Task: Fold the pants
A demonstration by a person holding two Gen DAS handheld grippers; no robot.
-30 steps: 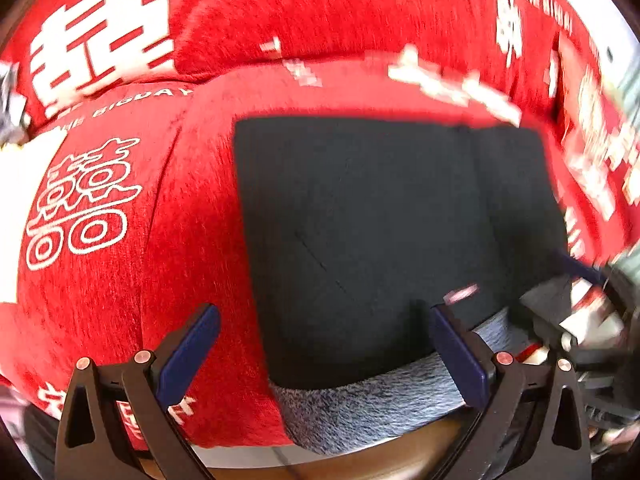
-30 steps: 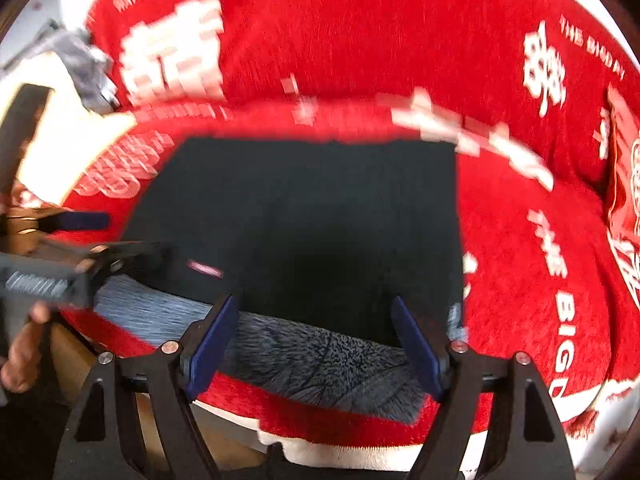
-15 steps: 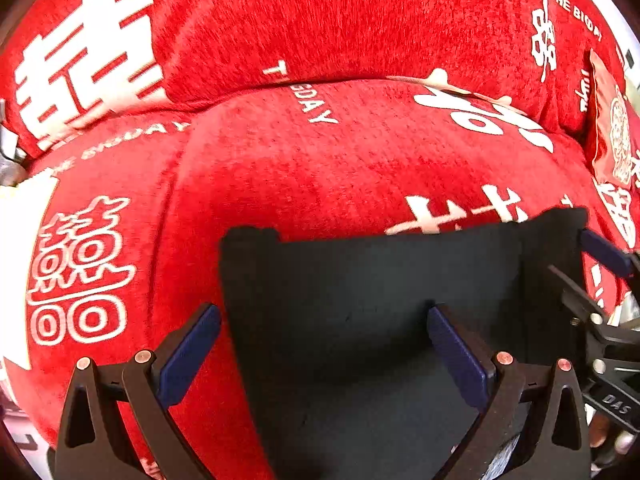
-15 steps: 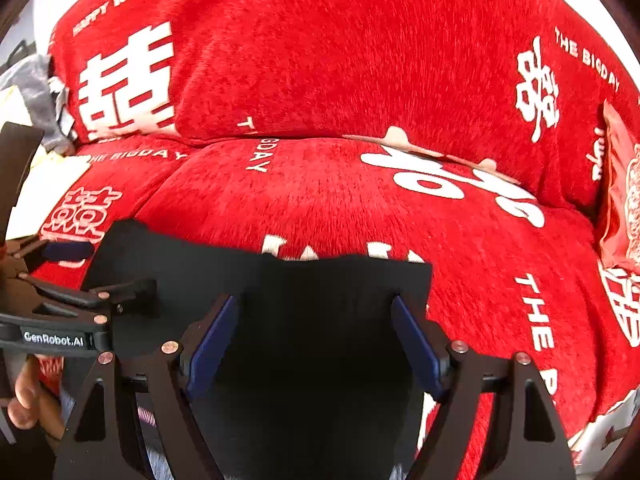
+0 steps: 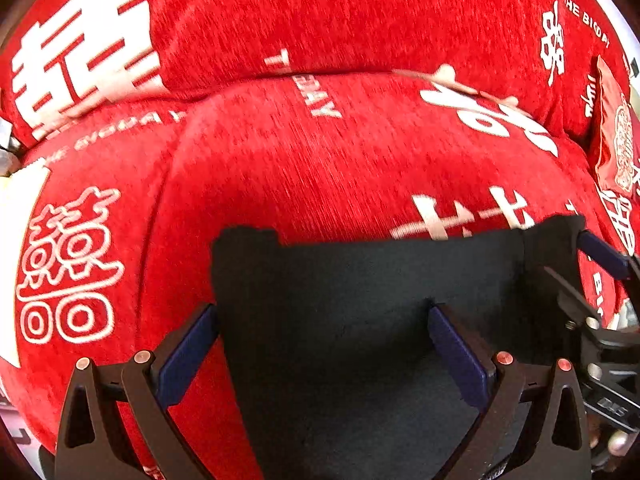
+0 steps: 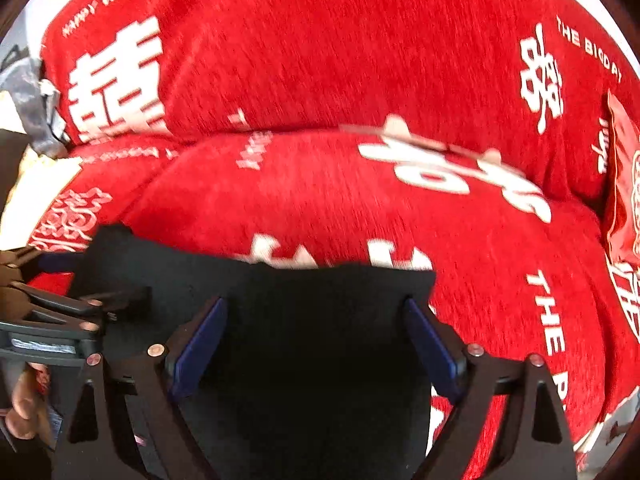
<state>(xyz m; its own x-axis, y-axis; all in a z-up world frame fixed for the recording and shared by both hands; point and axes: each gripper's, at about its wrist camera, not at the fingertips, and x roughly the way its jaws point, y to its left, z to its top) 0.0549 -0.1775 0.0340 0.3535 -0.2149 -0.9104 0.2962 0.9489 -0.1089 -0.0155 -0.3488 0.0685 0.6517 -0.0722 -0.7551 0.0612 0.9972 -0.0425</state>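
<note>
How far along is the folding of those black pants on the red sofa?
Partly done: the black pants lie as a flat, squared panel on the red sofa cover. In hand: the left gripper and right gripper are open over them. Any further folds remain.

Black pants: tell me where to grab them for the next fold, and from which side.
Grip the black pants at the two far corners, one gripper each, coming in from the outer sides. That far edge lies flat and straight on the red cover, so corners lift evenly.
</note>
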